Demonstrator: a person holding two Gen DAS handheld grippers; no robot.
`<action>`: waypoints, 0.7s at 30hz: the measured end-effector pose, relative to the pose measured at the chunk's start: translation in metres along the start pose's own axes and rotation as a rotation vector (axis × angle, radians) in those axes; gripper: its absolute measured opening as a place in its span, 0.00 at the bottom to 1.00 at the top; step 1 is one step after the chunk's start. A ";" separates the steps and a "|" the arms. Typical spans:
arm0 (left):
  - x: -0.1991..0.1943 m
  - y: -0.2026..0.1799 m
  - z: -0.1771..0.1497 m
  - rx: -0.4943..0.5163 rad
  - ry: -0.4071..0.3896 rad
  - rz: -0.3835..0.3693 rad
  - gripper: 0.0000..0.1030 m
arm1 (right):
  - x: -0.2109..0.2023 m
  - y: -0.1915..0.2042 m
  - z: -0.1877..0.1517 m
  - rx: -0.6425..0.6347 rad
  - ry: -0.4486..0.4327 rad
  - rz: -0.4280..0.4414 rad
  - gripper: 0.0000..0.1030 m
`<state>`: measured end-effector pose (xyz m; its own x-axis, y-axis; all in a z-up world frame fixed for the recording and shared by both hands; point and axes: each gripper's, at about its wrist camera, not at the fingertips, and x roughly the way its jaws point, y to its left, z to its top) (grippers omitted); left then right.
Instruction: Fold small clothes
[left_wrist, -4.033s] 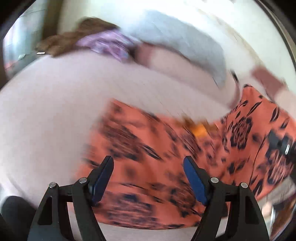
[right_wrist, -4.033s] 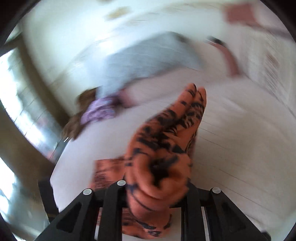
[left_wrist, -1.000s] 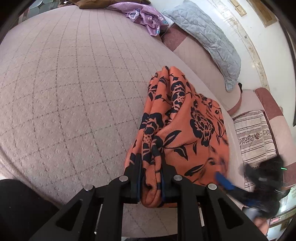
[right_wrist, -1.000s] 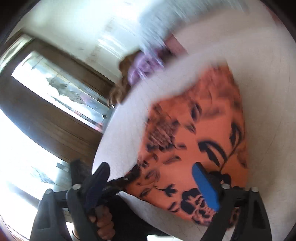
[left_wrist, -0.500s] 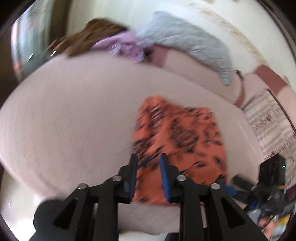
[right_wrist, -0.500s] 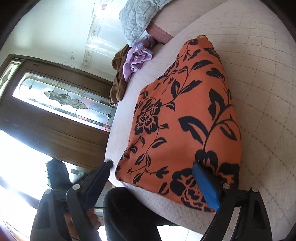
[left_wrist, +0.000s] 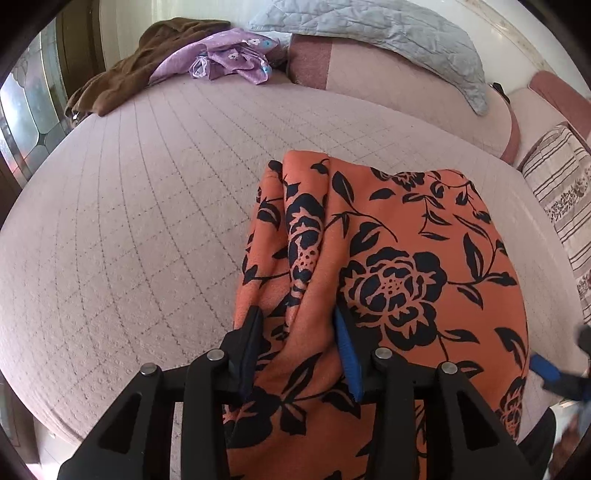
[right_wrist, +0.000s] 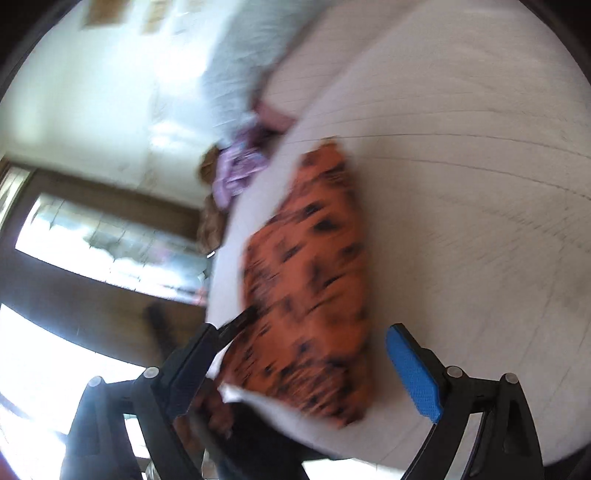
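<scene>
Half a second ago the left gripper (left_wrist: 297, 328) hovered above the orange cloth (left_wrist: 388, 266); now it pinches a ridge along the cloth's left edge. The right gripper (right_wrist: 321, 332) stays spread wide. The folded cloth lies on the bed (left_wrist: 129, 206), its long axis running from the near edge toward the pillow (left_wrist: 369, 26).

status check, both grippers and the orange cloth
Left gripper shut on orange floral cloth. Right gripper open, off it. Cloth folded on bed, nothing blocking.
</scene>
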<state>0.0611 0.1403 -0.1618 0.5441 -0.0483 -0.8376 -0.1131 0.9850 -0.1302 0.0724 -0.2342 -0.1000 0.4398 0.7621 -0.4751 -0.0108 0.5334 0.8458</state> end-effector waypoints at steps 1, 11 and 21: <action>0.000 0.002 -0.001 -0.011 0.000 -0.008 0.41 | 0.012 -0.009 0.011 0.031 0.026 -0.017 0.92; 0.003 0.003 -0.004 0.006 -0.015 -0.012 0.44 | 0.082 0.034 0.033 -0.167 0.131 -0.225 0.34; 0.005 -0.001 -0.007 0.000 -0.015 -0.021 0.45 | 0.040 0.004 0.018 -0.017 0.099 -0.117 0.66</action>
<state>0.0582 0.1383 -0.1693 0.5588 -0.0661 -0.8266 -0.1017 0.9838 -0.1475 0.1059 -0.2082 -0.1117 0.3483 0.7261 -0.5929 0.0198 0.6266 0.7791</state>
